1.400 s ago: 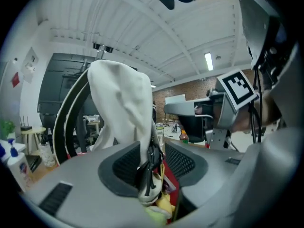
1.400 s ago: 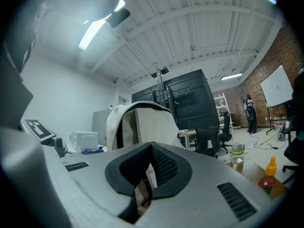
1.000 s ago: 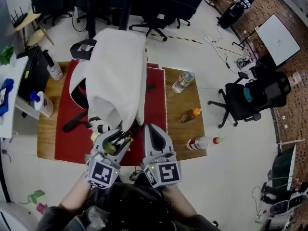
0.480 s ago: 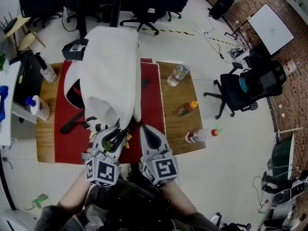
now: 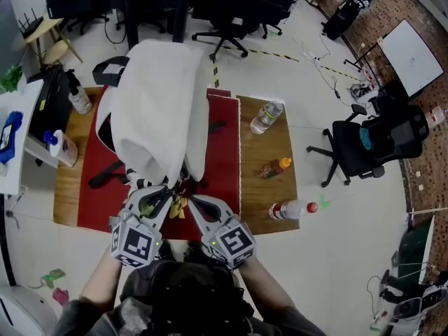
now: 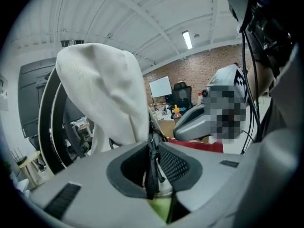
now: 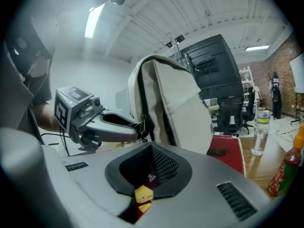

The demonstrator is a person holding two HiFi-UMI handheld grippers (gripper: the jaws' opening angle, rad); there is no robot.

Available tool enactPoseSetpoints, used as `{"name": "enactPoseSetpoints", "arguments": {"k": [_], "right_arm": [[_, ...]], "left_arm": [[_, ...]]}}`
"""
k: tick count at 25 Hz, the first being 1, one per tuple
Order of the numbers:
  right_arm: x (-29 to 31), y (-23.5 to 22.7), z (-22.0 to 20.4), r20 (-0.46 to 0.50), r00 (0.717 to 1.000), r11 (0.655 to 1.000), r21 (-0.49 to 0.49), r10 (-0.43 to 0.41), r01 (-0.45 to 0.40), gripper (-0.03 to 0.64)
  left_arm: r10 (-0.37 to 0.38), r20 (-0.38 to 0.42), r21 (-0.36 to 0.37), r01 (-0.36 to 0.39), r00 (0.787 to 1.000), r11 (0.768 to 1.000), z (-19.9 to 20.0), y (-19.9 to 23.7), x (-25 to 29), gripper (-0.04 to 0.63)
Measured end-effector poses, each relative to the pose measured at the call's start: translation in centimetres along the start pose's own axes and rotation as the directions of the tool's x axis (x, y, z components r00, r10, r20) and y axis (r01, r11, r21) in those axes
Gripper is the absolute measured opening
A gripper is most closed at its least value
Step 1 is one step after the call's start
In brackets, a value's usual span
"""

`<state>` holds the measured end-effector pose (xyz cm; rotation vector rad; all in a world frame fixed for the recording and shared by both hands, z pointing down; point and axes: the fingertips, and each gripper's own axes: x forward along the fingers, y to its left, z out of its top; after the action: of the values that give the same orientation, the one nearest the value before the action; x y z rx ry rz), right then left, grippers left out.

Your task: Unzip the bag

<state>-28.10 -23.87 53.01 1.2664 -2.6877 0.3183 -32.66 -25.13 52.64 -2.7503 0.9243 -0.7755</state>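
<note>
Left gripper (image 6: 152, 148) jaws have just been closing and now pinch the black pull cord (image 6: 152, 175) between the pads. Right gripper (image 7: 151, 156) is clamped tight on a yellow charm (image 7: 142, 194). The bag (image 5: 157, 103) stands upright just beyond both tips, so a pull could slip off the thin cord or topple it.

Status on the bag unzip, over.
Left tongs just closed on black cord. Right tongs shut on yellow charm. White bag upright, nothing blocking.
</note>
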Motion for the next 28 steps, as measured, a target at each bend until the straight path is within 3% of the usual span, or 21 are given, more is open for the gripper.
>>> {"name": "enactPoseSetpoints", "arguments": {"k": [3, 6, 10, 18, 23, 28], "right_arm": [[0.7, 0.3, -0.7, -0.014, 0.997, 0.997, -0.006, 0.078, -0.079, 0.018], [1.3, 0.7, -0.7, -0.022, 0.988, 0.988, -0.02, 0.152, -0.153, 0.079], [2.7, 1.6, -0.7, -0.061, 0.968, 0.964, -0.092, 0.245, -0.25, 0.103], [3.9, 2.4, -1.1, -0.103, 0.948, 0.934, -0.17, 0.301, -0.315, 0.097], [2.0, 2.2, -0.5, -0.081, 0.924, 0.924, -0.058, 0.372, -0.377, 0.06], [0.4, 2.9, 1.0, -0.042, 0.883, 0.884, 0.024, 0.467, -0.467, 0.057]], "left_arm": [[0.026, -0.012, 0.027, -0.026, 1.0, 0.999, -0.5, 0.1, 0.1, 0.104], [0.026, -0.026, 0.028, -0.025, 0.999, 0.999, -0.5, 0.0, 0.0, 0.104], [0.022, -0.035, 0.027, -0.021, 0.999, 0.999, -0.6, 0.2, -0.1, 0.104], [0.025, -0.057, 0.025, -0.024, 0.998, 0.999, -0.1, 0.2, -0.2, 0.104], [0.034, -0.053, 0.03, -0.032, 0.998, 0.999, -0.2, 0.3, -0.2, 0.104], [0.045, -0.042, 0.031, -0.044, 0.998, 0.999, -0.1, 0.0, -0.2, 0.104]]}}
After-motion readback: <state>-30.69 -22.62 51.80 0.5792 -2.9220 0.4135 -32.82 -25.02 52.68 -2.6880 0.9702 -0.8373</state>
